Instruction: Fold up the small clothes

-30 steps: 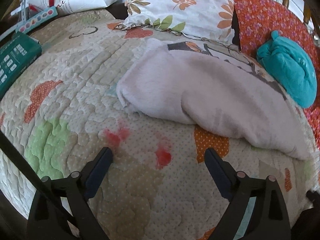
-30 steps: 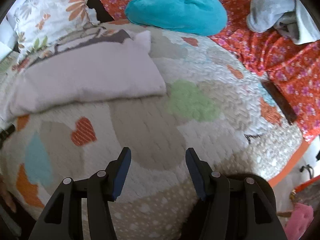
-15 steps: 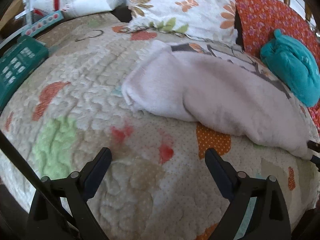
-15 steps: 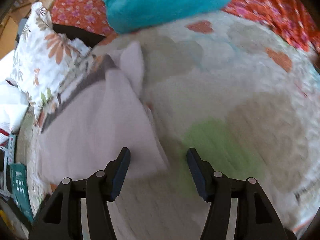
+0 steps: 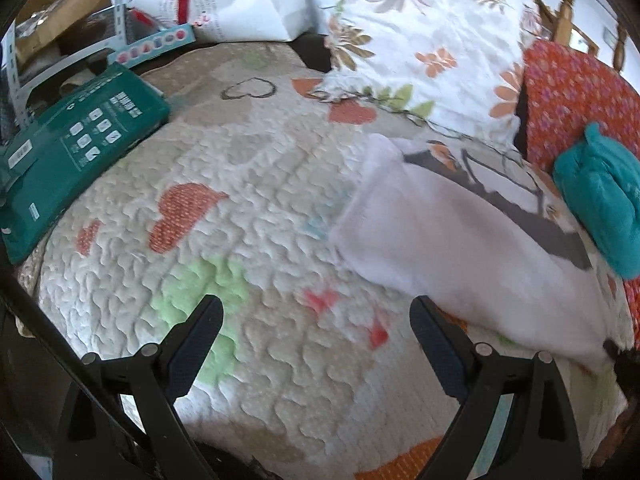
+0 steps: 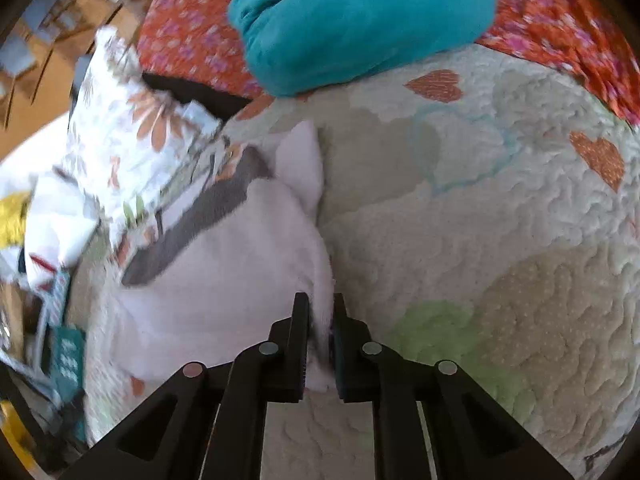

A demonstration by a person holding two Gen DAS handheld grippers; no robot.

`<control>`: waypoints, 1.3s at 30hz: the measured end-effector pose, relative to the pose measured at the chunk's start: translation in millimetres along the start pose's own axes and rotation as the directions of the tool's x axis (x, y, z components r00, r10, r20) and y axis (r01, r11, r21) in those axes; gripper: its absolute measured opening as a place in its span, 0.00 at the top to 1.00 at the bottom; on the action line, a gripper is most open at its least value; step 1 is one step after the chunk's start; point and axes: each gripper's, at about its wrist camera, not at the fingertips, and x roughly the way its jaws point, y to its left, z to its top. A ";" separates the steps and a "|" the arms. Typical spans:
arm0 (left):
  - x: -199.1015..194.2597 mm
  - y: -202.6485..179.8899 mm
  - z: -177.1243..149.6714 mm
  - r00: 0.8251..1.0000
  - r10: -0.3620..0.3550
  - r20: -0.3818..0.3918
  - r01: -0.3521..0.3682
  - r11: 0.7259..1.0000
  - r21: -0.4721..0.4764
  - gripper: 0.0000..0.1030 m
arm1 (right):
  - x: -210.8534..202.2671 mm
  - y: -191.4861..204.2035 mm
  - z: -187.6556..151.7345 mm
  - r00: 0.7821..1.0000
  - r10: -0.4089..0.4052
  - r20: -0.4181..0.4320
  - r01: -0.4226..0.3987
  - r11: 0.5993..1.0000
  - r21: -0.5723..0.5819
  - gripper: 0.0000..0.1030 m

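**Right gripper pinched the fleece corner, left one waited wide**

While the pale pink fleece garment [image 6: 224, 280] lay half-folded on the heart-patterned quilt [image 6: 500, 240], the right gripper [image 6: 320, 312] was clamped on its near edge, the 2 jaws drawn almost together with a thin ridge of cloth squeezed between them. In the left wrist view the left gripper [image 5: 316, 316] hung with its jaws spread wide over bare quilt, gripping nothing, the garment [image 5: 460, 248] just beside its right finger.

The cloth looked plush, limp and light, so I judged it would sag and trail from any single pinch; corners and hems looked like the sensible holds, and the far corner tab [image 6: 300, 152] looked like a fair 2nd hold. Nothing fragile here, though fleece could slip out of a shallow bite.

Its long axis ran diagonally in the left view, from the upper end near the floral pillow [image 5: 432, 52] down toward the lower right. A printed grey band [image 5: 532, 216] ran along the far side, toward the teal bundle [image 5: 600, 196]. A green box [image 5: 76, 156] sat well apart, at the quilt's left edge.
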 end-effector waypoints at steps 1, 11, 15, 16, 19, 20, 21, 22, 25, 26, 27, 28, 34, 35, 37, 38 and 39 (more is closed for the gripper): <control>3.5 3.0 3.8 1.000 0.000 -0.007 0.000 1.000 -0.010 0.09 | 0.7 1.9 -1.6 1.000 -0.023 0.007 0.023 1.000 -0.009 0.82; 37.5 16.2 18.6 1.000 -0.014 -0.026 0.012 0.996 -0.091 0.09 | -39.0 -0.4 -6.0 0.974 -0.178 0.140 0.181 0.983 -0.012 0.68; 66.8 19.7 25.7 0.995 -0.075 -0.065 0.063 0.983 -0.173 0.09 | -34.6 46.9 -8.1 0.977 -0.170 0.126 0.188 0.970 -0.155 0.68; 77.7 18.7 31.6 0.992 -0.101 -0.075 0.086 0.979 -0.183 0.09 | -31.4 59.9 -8.5 0.980 -0.163 0.117 0.183 0.965 -0.188 0.68; 103.3 18.2 41.4 0.983 -0.142 -0.119 0.119 0.976 -0.184 0.28 | -18.9 94.1 -13.0 0.985 -0.149 0.091 0.168 0.951 -0.261 0.67; 108.1 19.0 44.9 0.985 -0.106 -0.133 0.085 0.984 -0.154 0.63 | -14.5 105.4 -16.4 0.986 -0.147 0.082 0.165 0.945 -0.281 0.67; 108.5 20.6 47.7 0.990 -0.040 -0.135 0.024 0.993 -0.119 0.82 | -9.0 118.0 -19.0 0.987 -0.147 0.072 0.162 0.938 -0.306 0.67; 108.7 26.6 49.3 0.990 0.014 -0.141 -0.029 0.994 -0.107 1.00 | -5.0 128.8 -22.1 0.988 -0.144 0.062 0.156 0.932 -0.327 0.67; 103.1 65.4 44.5 0.988 -0.024 -0.153 -0.015 0.968 -0.249 0.99 | 7.6 167.0 -31.5 0.993 -0.112 0.027 0.113 0.909 -0.401 0.67; 95.8 77.5 39.2 0.988 -0.048 -0.148 0.003 0.956 -0.295 0.98 | 12.4 179.4 -35.1 0.995 -0.102 0.017 0.099 0.900 -0.425 0.66; 91.8 81.9 35.4 0.988 -0.059 -0.144 0.011 0.951 -0.310 0.97 | 19.7 197.7 -40.5 0.996 -0.088 -0.002 0.077 0.884 -0.461 0.65; 84.9 86.4 29.5 0.988 -0.073 -0.138 0.025 0.945 -0.326 0.90 | 27.7 216.2 -46.7 0.997 -0.071 -0.030 0.047 0.867 -0.496 0.60; 50.6 85.2 -8.2 0.992 -0.115 -0.060 0.088 0.939 -0.333 0.43 | 76.7 308.8 -89.8 0.983 -0.025 -0.182 -0.100 0.759 -0.644 0.52; 47.3 84.7 -14.1 0.992 -0.118 -0.049 0.095 0.937 -0.336 0.41 | 83.7 321.0 -95.6 0.981 -0.031 -0.190 -0.105 0.744 -0.660 0.51; 44.3 88.2 -21.1 0.989 -0.140 -0.035 0.120 0.931 -0.346 0.40 | 100.7 347.0 -103.9 0.976 -0.042 -0.215 -0.120 0.718 -0.686 0.41; 42.6 90.6 -22.7 0.988 -0.150 -0.023 0.132 0.926 -0.353 0.39 | 107.9 358.2 -107.7 0.973 -0.048 -0.225 -0.125 0.710 -0.693 0.39; 40.8 93.4 -23.3 0.987 -0.163 -0.013 0.147 0.920 -0.362 0.38 | 116.8 370.3 -111.4 0.971 -0.061 -0.231 -0.123 0.702 -0.701 0.35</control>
